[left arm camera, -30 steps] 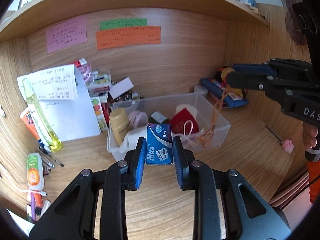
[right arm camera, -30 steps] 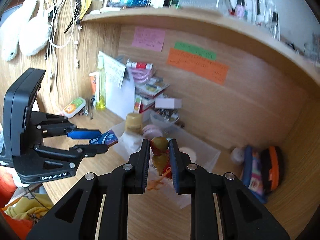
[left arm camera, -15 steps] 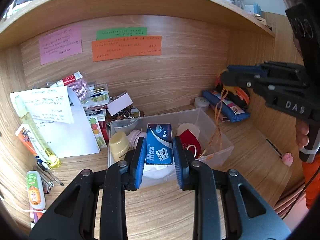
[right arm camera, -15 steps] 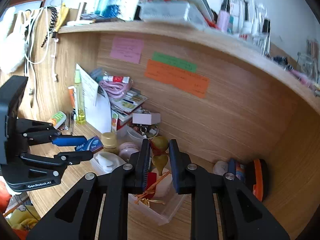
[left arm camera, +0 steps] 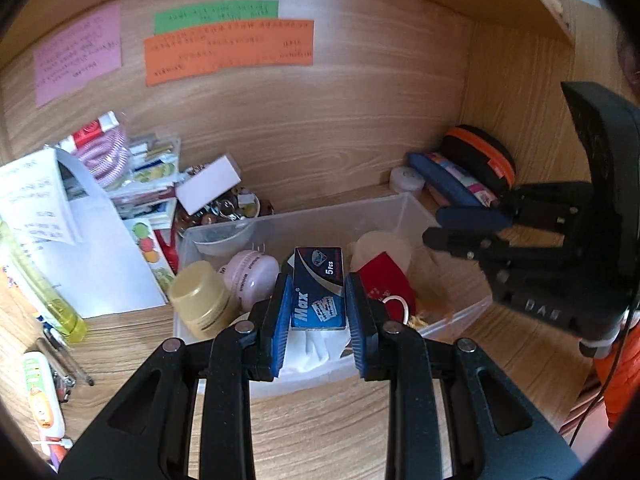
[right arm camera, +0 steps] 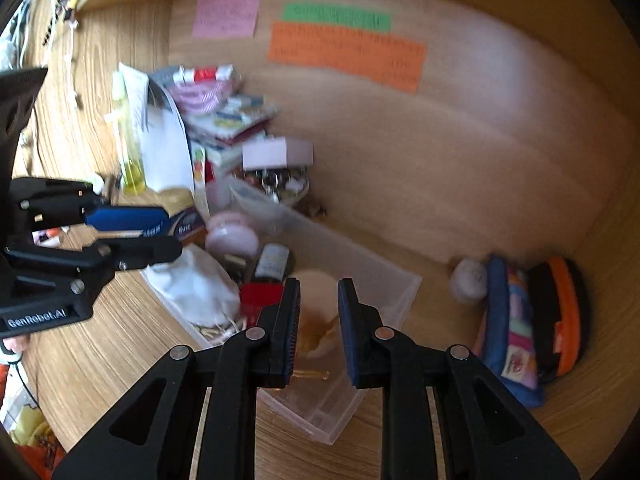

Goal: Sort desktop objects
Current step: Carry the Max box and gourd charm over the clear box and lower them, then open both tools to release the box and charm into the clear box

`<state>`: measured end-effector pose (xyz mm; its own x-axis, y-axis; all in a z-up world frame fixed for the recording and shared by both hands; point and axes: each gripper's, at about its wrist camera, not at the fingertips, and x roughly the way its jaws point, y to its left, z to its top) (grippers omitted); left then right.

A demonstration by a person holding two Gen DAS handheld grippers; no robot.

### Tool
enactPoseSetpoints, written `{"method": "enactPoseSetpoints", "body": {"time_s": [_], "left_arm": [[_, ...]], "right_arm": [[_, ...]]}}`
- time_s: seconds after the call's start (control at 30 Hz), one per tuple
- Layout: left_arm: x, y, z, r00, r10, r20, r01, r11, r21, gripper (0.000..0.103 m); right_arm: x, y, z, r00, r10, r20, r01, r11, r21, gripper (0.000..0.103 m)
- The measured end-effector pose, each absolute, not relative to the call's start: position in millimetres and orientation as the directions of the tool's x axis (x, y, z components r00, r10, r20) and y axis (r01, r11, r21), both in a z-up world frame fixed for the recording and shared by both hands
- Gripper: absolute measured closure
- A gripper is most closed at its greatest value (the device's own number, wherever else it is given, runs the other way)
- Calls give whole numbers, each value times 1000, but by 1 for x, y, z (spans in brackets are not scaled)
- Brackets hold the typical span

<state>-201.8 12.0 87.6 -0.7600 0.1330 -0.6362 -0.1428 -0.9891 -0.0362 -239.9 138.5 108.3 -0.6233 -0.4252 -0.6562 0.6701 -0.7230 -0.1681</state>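
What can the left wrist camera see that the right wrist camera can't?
Only the left wrist camera shows the white tube with an orange label and the pens lying on the desk. Only the right wrist camera shows the cords hanging on the side wall and the small dark bottle in the bin. Both show the clear bin, the blue box gripped between the fingers of the left gripper, the pink jar and the orange note.

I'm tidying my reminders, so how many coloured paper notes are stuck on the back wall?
3: a pink paper note at left, a green paper strip to its right, an orange paper strip just below the green.
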Motion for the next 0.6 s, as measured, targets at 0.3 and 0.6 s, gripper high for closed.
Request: {"method": "enactPoseSetpoints", "body": {"time_s": [0.3, 0.6], "left_arm": [[-233, 20, 66, -720, 136, -681, -153, -988, -35, 77], [-244, 30, 50, -706, 114, -699, -160, -987, 1, 77]], "right_arm": [[-259, 143, 77, -570, -428, -702, 690, -712, -127, 86], [-262, 147, 74, -598, -435, -673, 679, -721, -137, 84]]}}
